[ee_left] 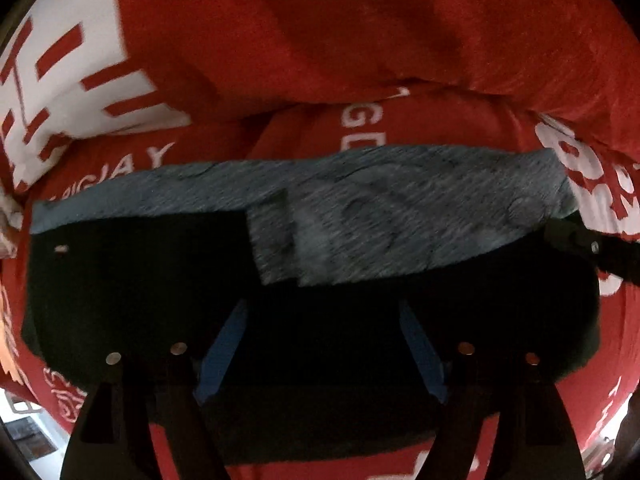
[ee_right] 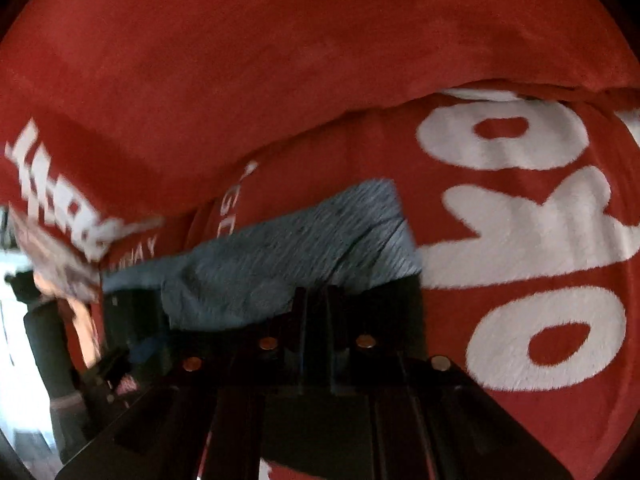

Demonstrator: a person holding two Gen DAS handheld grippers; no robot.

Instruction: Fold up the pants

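Red plush blanket with white lettering (ee_left: pixel 320 40) lies beyond our grippers, under the folded dark pants with grey heathered lining (ee_left: pixel 400 216). Our left gripper (ee_left: pixel 320 344) stands apart just above them; the right gripper (ee_right: pixel 316 300) is pressed together at their edge, gripping nothing we can see. We fear the loose fold may slide open.

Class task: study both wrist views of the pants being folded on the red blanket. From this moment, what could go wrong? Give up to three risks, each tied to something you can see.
1. The left gripper stands open over the black pants, so the fold could spring back.
2. The right gripper is shut at the edge of the grey layer; it may snag and drag it.
3. The red blanket is soft and rumpled, so the pile could shift.
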